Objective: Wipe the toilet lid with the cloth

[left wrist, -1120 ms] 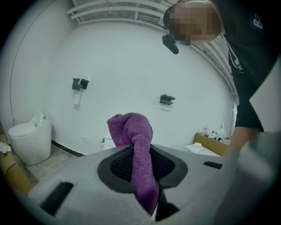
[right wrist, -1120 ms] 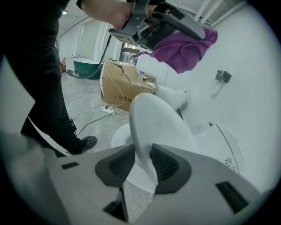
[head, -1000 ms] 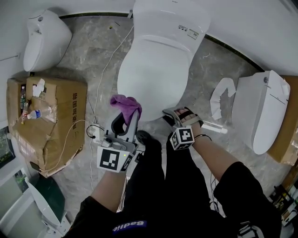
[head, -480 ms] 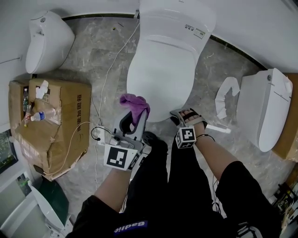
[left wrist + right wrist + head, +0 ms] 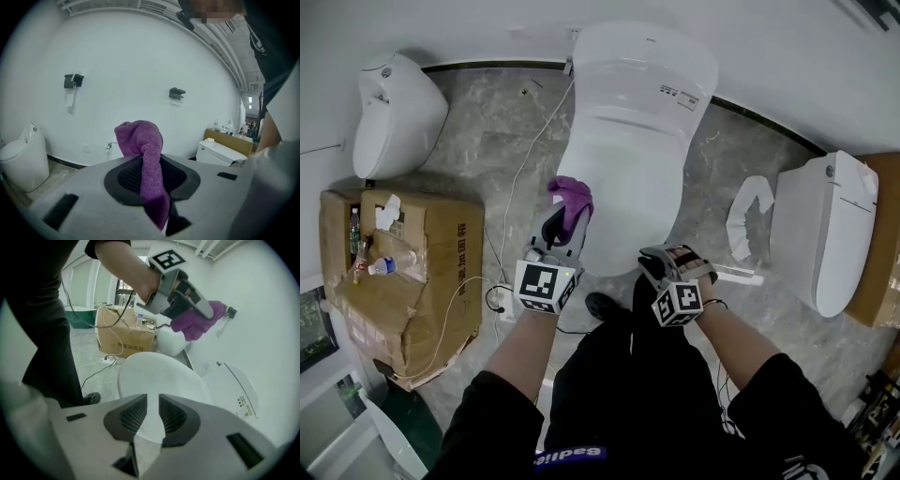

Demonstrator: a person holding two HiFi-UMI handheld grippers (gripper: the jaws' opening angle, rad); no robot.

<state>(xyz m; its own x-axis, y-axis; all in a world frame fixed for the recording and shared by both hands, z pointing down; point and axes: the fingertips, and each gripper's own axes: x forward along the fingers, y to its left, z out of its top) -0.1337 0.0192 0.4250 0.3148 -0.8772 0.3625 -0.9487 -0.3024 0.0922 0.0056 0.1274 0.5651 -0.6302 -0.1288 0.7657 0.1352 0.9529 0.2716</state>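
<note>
A white toilet stands in the middle of the head view with its lid (image 5: 628, 159) shut. My left gripper (image 5: 566, 217) is shut on a purple cloth (image 5: 573, 195), which hangs at the lid's near left edge; whether it touches the lid I cannot tell. In the left gripper view the cloth (image 5: 143, 145) bulges up from between the jaws. My right gripper (image 5: 667, 258) is at the lid's near right edge, shut and holding nothing. The right gripper view looks across the lid (image 5: 154, 373) to the left gripper (image 5: 187, 296) and the cloth (image 5: 197, 324).
A cardboard box (image 5: 422, 272) with bottles on it stands on the floor at the left. Two more white toilets stand at the far left (image 5: 394, 103) and at the right (image 5: 825, 225). A cable (image 5: 517, 164) runs over the floor left of the toilet. The person's legs fill the near floor.
The left gripper has carried the cloth forward and up to the lid's near edge. The right gripper has stayed by the lid's near right edge.
</note>
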